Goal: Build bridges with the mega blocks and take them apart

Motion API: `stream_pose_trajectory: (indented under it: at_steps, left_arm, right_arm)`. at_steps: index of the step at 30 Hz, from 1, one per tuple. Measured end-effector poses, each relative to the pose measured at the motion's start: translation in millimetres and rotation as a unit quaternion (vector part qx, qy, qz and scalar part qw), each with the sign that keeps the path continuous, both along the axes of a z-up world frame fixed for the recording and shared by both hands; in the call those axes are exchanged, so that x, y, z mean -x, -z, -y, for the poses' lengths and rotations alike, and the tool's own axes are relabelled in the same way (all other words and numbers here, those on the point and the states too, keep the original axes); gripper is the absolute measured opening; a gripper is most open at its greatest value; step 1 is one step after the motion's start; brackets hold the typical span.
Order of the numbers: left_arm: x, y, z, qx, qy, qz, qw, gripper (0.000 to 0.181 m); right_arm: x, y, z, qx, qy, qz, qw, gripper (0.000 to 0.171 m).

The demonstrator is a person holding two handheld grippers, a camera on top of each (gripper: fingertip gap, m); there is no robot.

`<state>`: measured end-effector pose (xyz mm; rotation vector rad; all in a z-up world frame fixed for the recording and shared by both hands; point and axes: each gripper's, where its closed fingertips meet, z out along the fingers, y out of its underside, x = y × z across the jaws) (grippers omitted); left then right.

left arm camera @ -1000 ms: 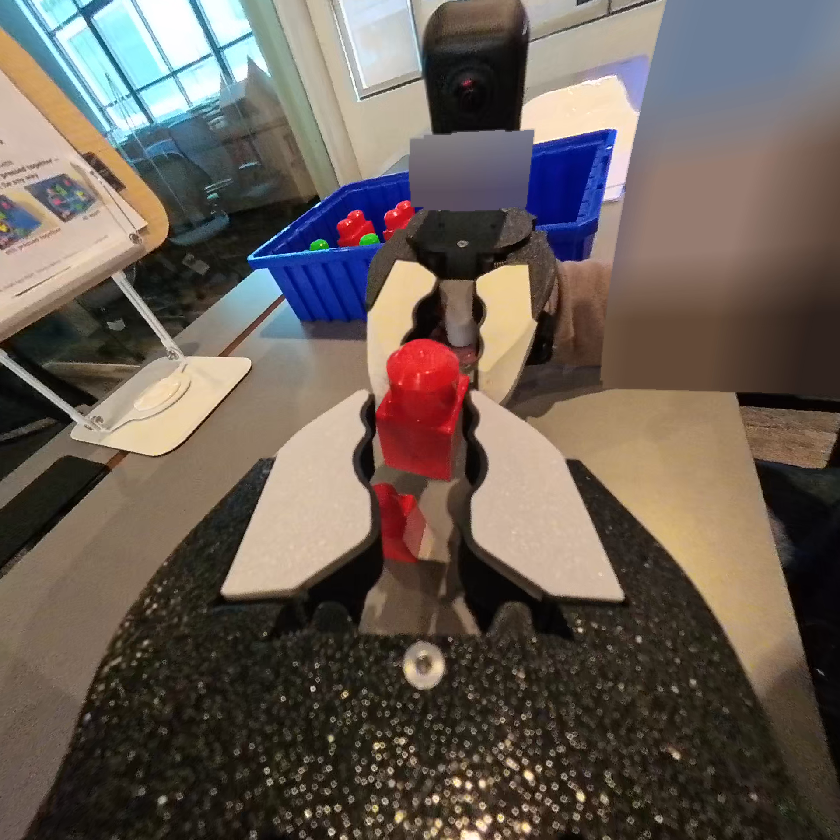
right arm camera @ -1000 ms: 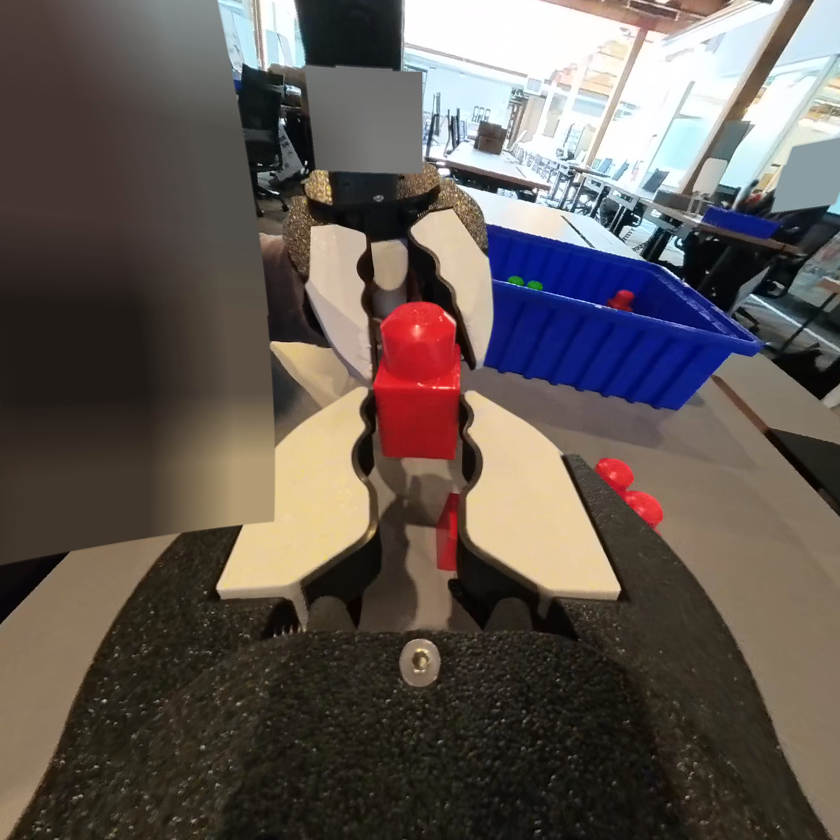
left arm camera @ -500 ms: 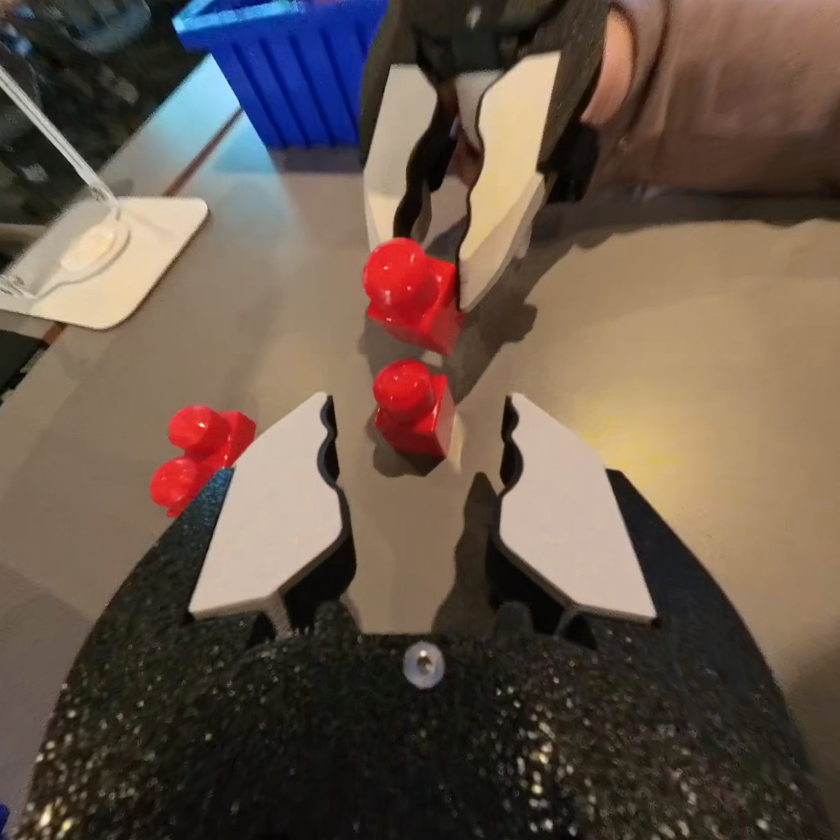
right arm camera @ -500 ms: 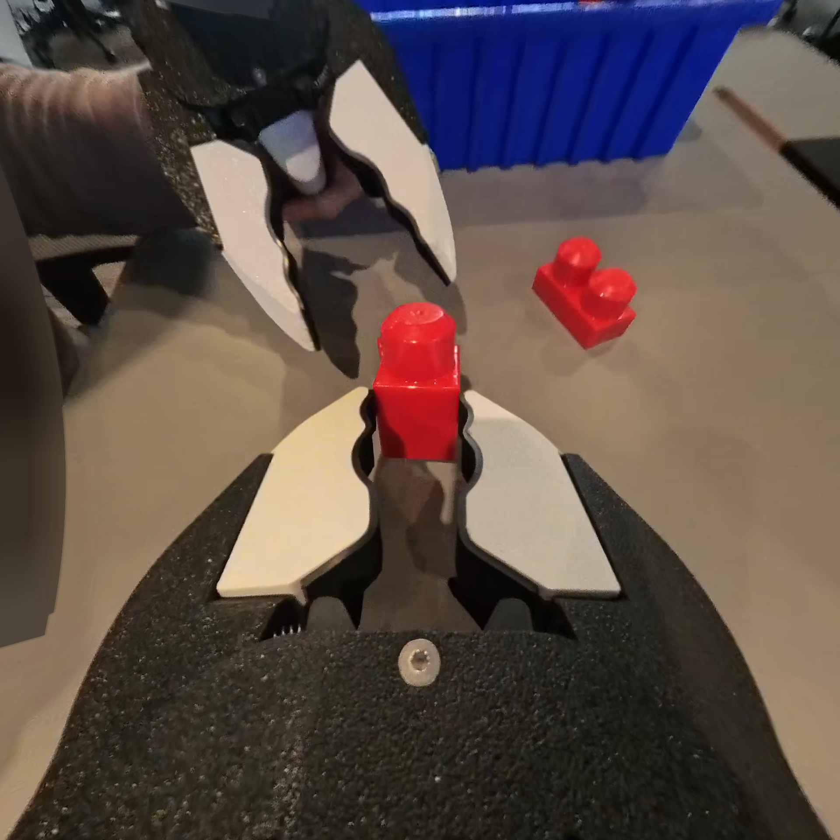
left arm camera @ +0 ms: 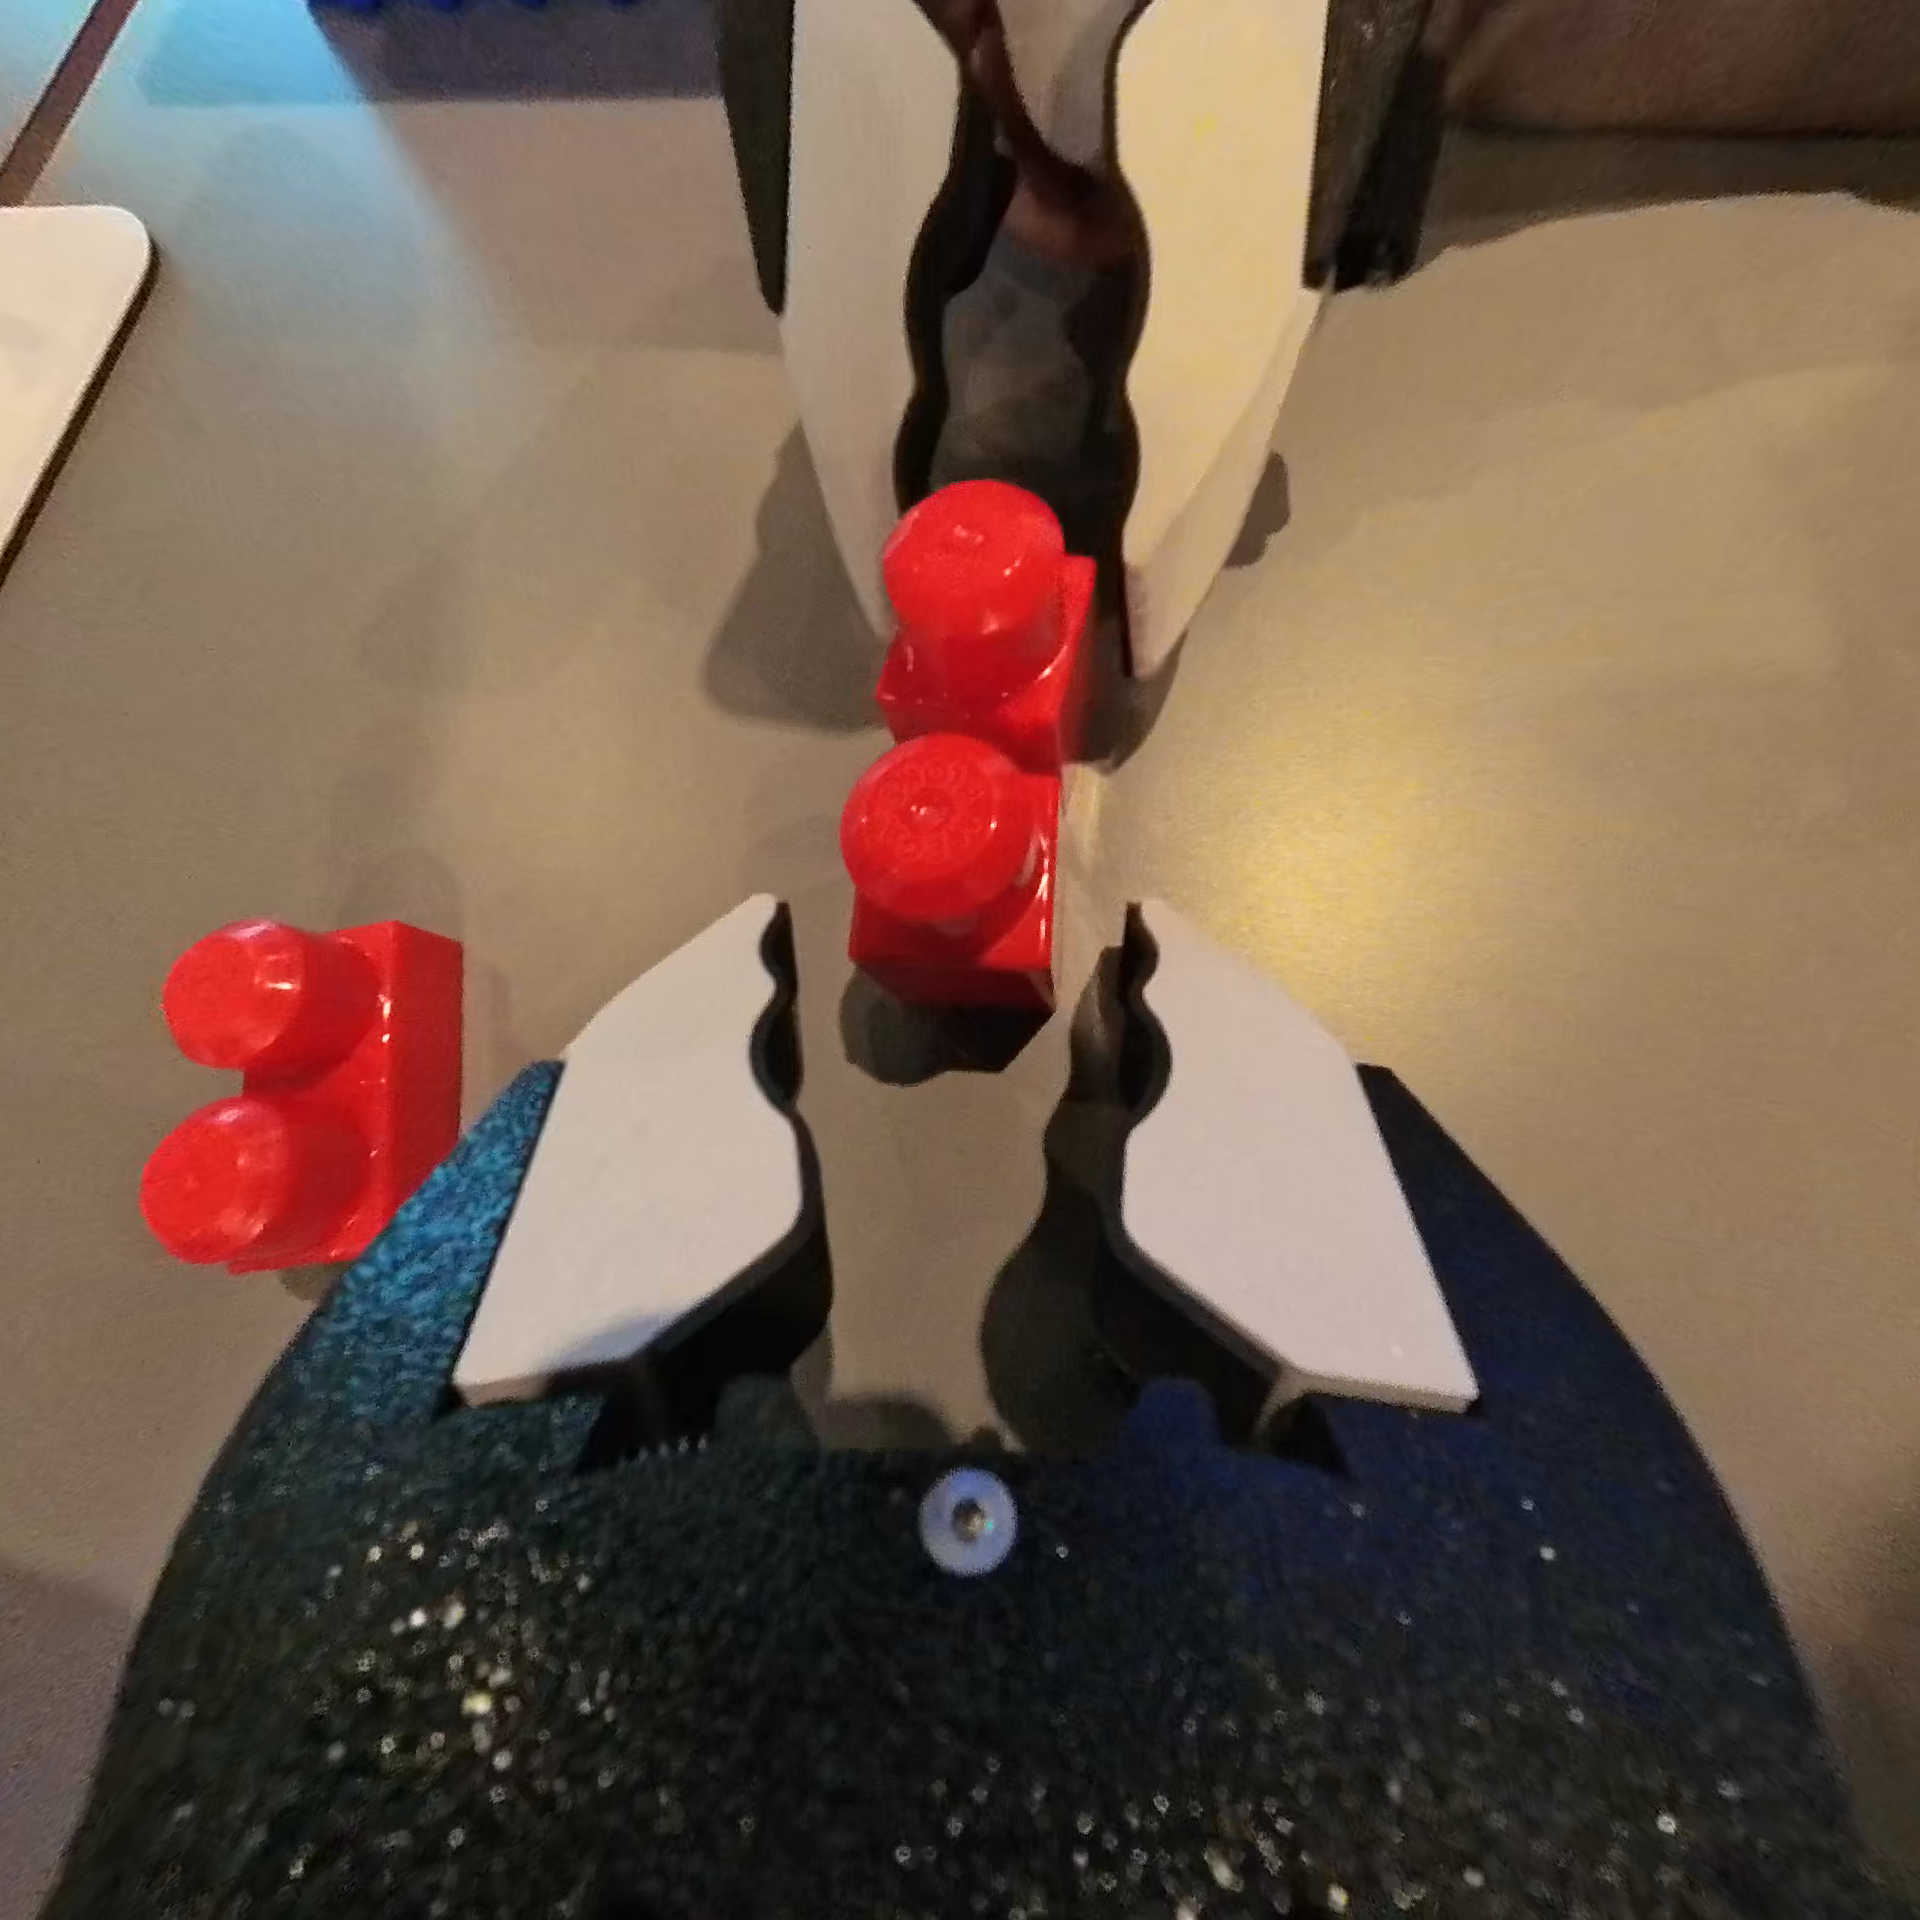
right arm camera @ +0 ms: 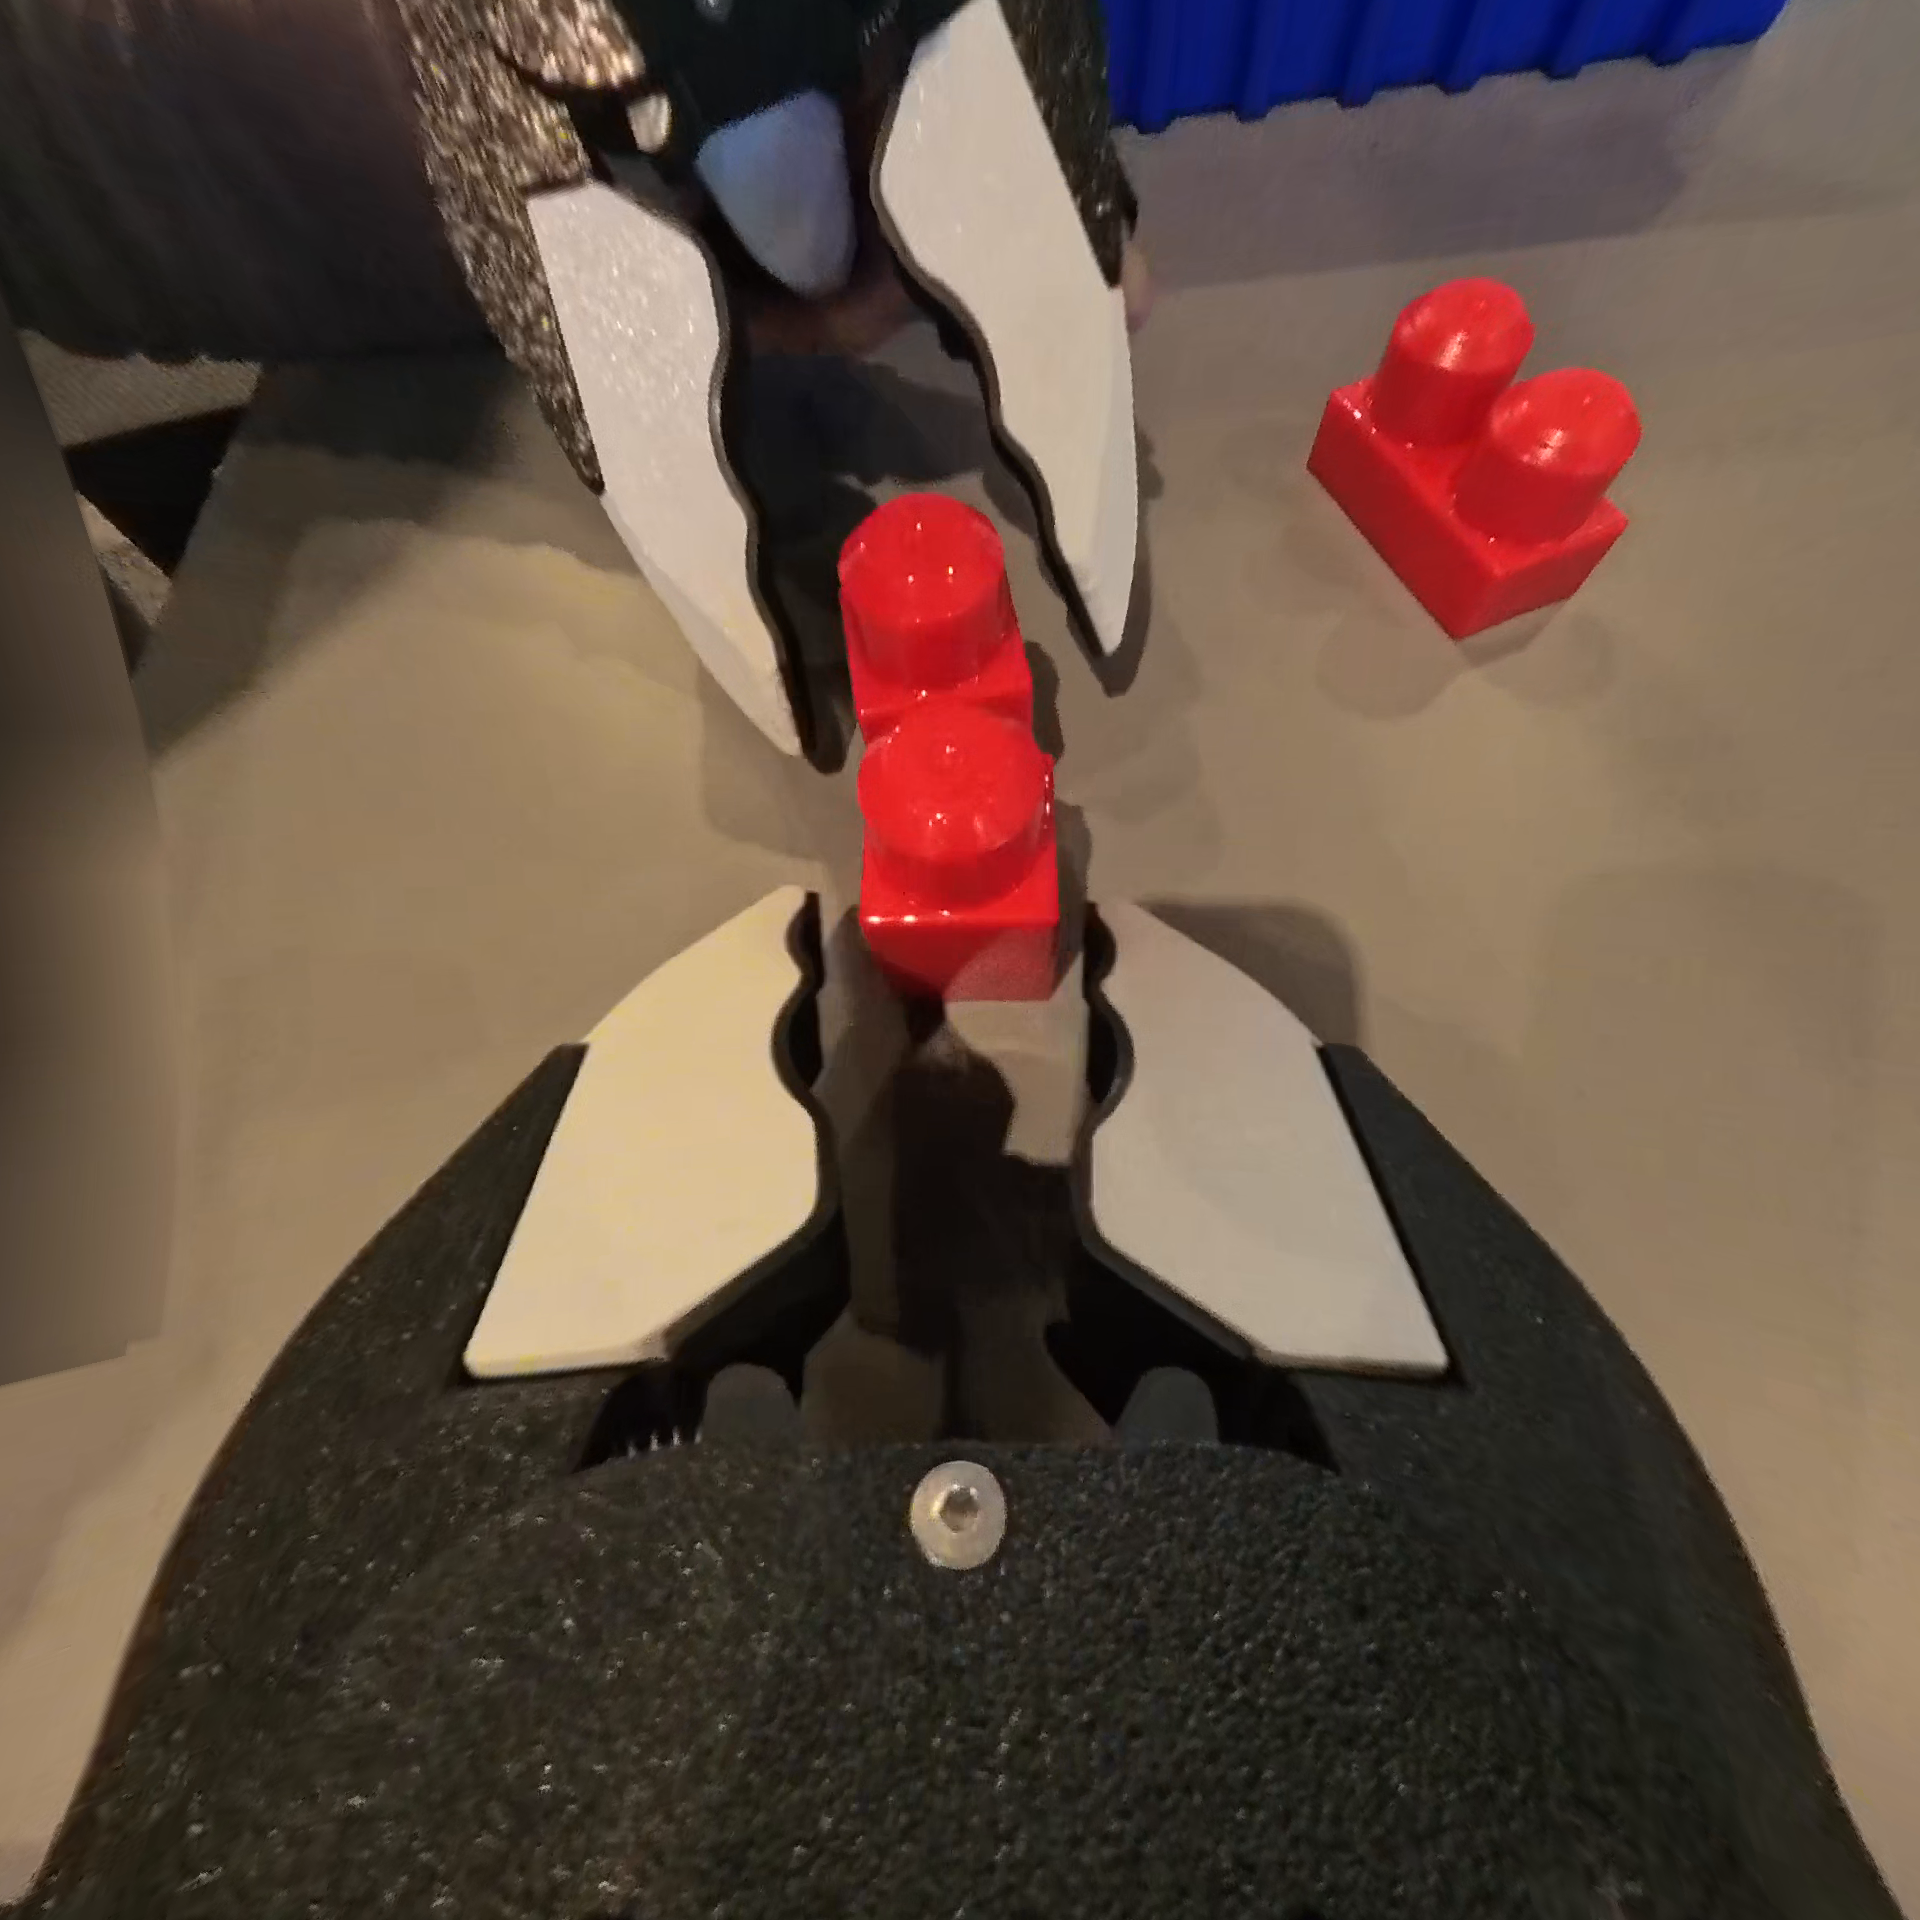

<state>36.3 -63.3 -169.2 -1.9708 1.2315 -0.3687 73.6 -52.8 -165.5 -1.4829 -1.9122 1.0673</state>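
Observation:
Two red single-stud blocks stand touching on the grey table [left arm camera: 1455,727]. The nearer one in the left wrist view [left arm camera: 951,883] stands just ahead of my open left gripper [left arm camera: 953,920], free of both fingers. The farther one [left arm camera: 987,613] sits between the right gripper's tips [left arm camera: 1018,639]. In the right wrist view that block [right arm camera: 961,862] stands between the tips of my right gripper [right arm camera: 948,909], with a thin gap at each side. The other block [right arm camera: 925,623] is between the left gripper's spread fingers [right arm camera: 644,416]. A red two-stud block [left arm camera: 301,1091] [right arm camera: 1465,468] lies apart.
A blue bin [right arm camera: 1455,62] stands at the table's far side. The white base of a sign stand [left arm camera: 52,343] lies at the left. A person's sleeves [right arm camera: 208,208] [left arm camera: 1662,62] reach in behind each gripper. Some 5 cm of space lies between my two pairs of fingers.
A second ago each gripper held a red block in the air. The left let its block go onto the table. The right lowered its block beside it and widened its jaws.

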Motion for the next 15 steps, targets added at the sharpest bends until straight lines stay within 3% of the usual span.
stream_pose_trajectory:
  at_steps: [3, 5, 15]
  left_arm:
    - [-5.1, -4.9, 0.0, -0.029, 0.012, 0.036, 0.999, 0.060]
    - [-4.0, -6.5, 0.6, -0.036, 0.008, 0.056, 0.998, 0.055]
    - [9.0, -12.0, -1.2, -0.054, 0.003, 0.085, 0.995, 0.034]
  right_arm:
    - [1.3, -1.4, 2.1, 0.004, -0.006, -0.009, 1.000, 0.050]
    - [0.0, 0.8, 1.1, -0.013, -0.012, -0.006, 1.000, 0.036]
    - [1.4, 0.6, 4.9, -0.018, -0.024, -0.015, 0.999, 0.036]
